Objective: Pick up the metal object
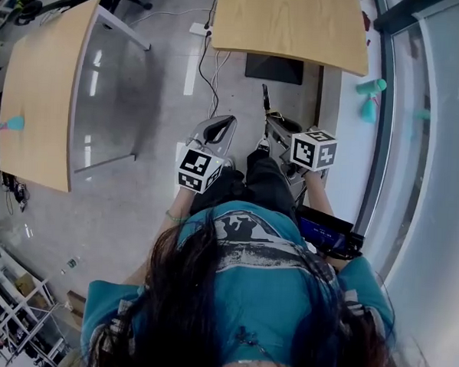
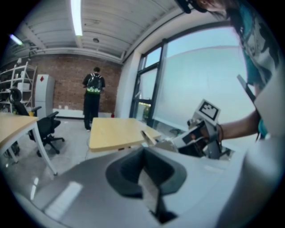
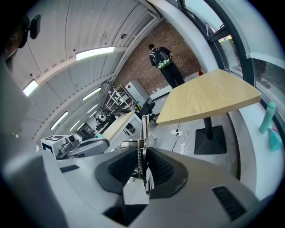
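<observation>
I held my right gripper (image 3: 142, 153) closed on the metal object (image 3: 144, 128). Both dark ribbed pads (image 3: 121, 167) pressed on its flat body, where a small coil spring showed. Its thin blade stood out past the jaw tips toward 12 o'clock in the right gripper view. From my head camera, that blade pointed away from me over the grey floor (image 1: 145, 190), so the object was in the air, not on a table.

My left gripper (image 2: 144, 153) was at about 9 o'clock from the right one, near it but not touching. Its jaws were together, with nothing between the pads.

One wooden table (image 1: 292, 21) stood ahead of me at 12 o'clock, on a dark base. White and black cables (image 1: 212, 70) ran across the floor just left of it. A second wooden table (image 1: 42, 92) was at about 10 o'clock, with a small teal thing near its far-left edge. Two teal bottles (image 1: 370, 98) sat on the ledge by the window at about 2 o'clock.

In the left gripper view, a person with a backpack (image 2: 93, 95) stood far off at 11 o'clock, facing the brick wall (image 2: 62, 84). A black office chair (image 2: 46, 131) stood at 9 o'clock.
</observation>
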